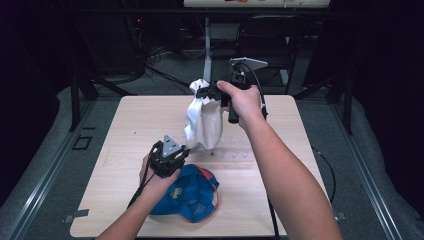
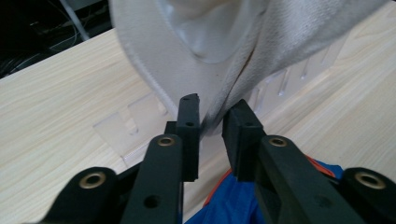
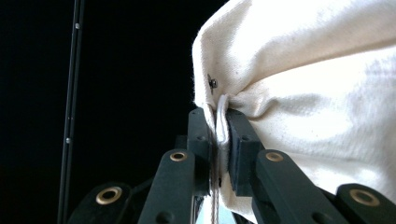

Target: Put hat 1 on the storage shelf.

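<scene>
High view: light wood worktop [image 1: 125,150], person's forearms in from the bottom edge. White cap [image 1: 202,120] hangs in the air over the middle of the worktop, crown up, lower edge just above the surface. Blue cap [image 1: 192,195] with orange trim lies flat on the worktop near the front edge, under and just beside the left hand [image 1: 157,182]. Clear plastic piece [image 1: 232,155] with slots lies flat on the worktop, below the white cap.

Right gripper [image 1: 205,92] is held high at the top of the white cap, gripped by the right hand [image 1: 242,100]. Right gripper view: jaws clamped on a bunched fold of the cream fabric, a loop of it pinched between them; a small metal stud [image 3: 213,83] sits just above the pinch point. Fabric fills the right side of that view.

Left gripper [image 1: 175,150] sits low, at the white cap's bottom edge. Left gripper view: jaws apart, cap's lower rim [image 2: 212,121] hangs down into the gap between them, touching or almost touching the left jaw; right jaw stands clear of the fabric. No clamp there. Blue cap shows below the jaws.
</scene>
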A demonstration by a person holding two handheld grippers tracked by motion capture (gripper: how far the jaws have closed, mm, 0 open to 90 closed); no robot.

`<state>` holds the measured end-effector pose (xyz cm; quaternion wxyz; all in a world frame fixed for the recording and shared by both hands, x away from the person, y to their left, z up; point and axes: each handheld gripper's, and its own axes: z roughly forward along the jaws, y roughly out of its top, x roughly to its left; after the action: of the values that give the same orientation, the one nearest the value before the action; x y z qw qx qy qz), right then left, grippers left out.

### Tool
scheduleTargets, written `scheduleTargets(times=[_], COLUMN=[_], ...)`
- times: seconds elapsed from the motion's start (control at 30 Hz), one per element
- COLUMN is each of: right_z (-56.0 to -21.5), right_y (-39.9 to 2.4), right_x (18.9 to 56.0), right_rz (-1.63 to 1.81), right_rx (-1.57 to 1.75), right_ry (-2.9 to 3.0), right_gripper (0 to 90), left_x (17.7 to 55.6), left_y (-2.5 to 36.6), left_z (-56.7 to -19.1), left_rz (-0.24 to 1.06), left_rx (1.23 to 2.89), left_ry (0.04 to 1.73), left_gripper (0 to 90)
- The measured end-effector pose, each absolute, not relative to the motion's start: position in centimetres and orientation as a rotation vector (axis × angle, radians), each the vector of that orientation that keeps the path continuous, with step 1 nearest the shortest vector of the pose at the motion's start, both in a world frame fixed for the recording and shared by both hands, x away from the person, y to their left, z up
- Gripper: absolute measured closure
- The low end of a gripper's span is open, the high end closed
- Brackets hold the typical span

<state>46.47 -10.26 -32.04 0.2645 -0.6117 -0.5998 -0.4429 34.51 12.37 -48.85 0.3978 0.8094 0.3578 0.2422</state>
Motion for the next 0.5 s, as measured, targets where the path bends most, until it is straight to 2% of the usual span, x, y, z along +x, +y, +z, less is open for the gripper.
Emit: scheduleTargets(times=[0.13,0.5], right_z=[-31.7,-31.7], right_y=[-9.6,-8.6], right_x=[46.4,46.0], right_rz=[-1.203,-1.198], right_rx=[-1.636,-1.615], right_ry=[-1.637,-1.649], right_gripper=[81.7,81.7], left_x=[34.5,34.6], left_y=[11.8,13.7], left_z=[-48.8,-49.8], left_rz=[0.602,0.474], left_rx=[2.055,1.917], left_ry=[0.900,0.938], left_gripper=[82.4,82.9])
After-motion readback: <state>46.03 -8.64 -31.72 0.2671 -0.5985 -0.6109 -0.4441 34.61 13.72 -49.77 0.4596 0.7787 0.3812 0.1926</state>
